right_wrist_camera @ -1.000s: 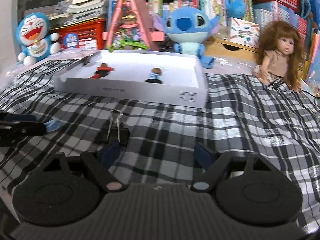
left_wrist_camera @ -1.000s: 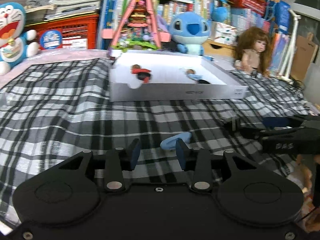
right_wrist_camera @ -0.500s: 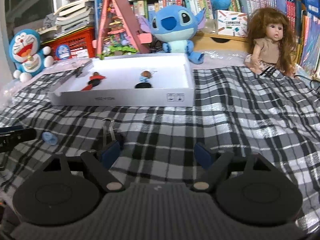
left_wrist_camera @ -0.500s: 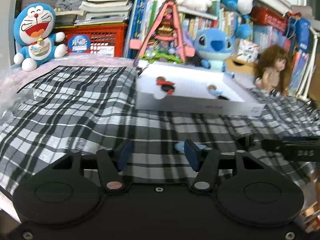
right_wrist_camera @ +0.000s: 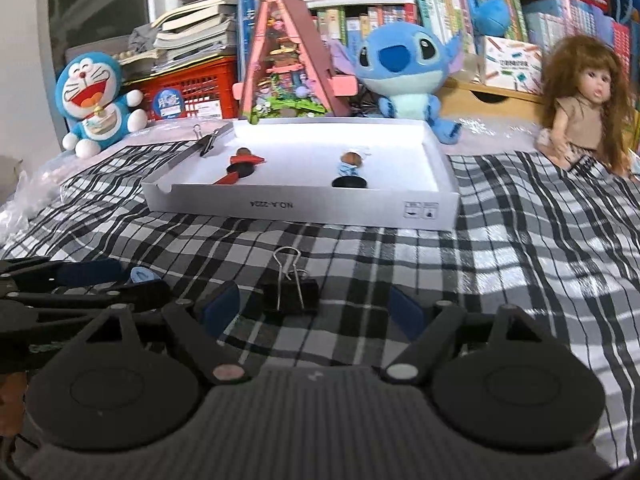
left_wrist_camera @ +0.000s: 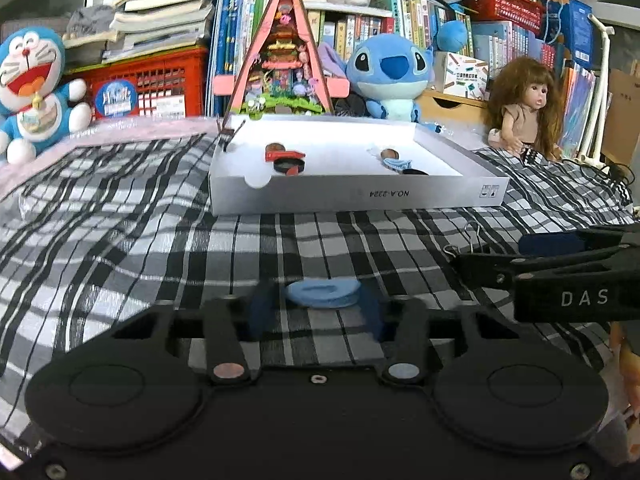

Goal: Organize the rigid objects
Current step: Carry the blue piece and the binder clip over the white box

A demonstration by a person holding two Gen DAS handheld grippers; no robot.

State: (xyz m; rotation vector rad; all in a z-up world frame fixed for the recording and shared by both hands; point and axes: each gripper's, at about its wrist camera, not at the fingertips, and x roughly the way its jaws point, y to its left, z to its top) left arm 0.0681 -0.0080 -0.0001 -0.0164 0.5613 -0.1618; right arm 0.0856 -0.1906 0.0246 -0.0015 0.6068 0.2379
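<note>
While the left tongs are closing, a pale blue oval piece lies on the checked cloth between their blurred blue pads, low in the left wrist frame's centre; pads not seen pressing it; right tongs stand wide, a black binder clip on the cloth between their tips, untouched, handles up; white box sits mid-frame beyond, holding a red-and-black figure at its left and a blue figure at its right, well apart; second clip on the box's far left rim; right tongs also enter the left view at right edge, beside the clip.
</note>
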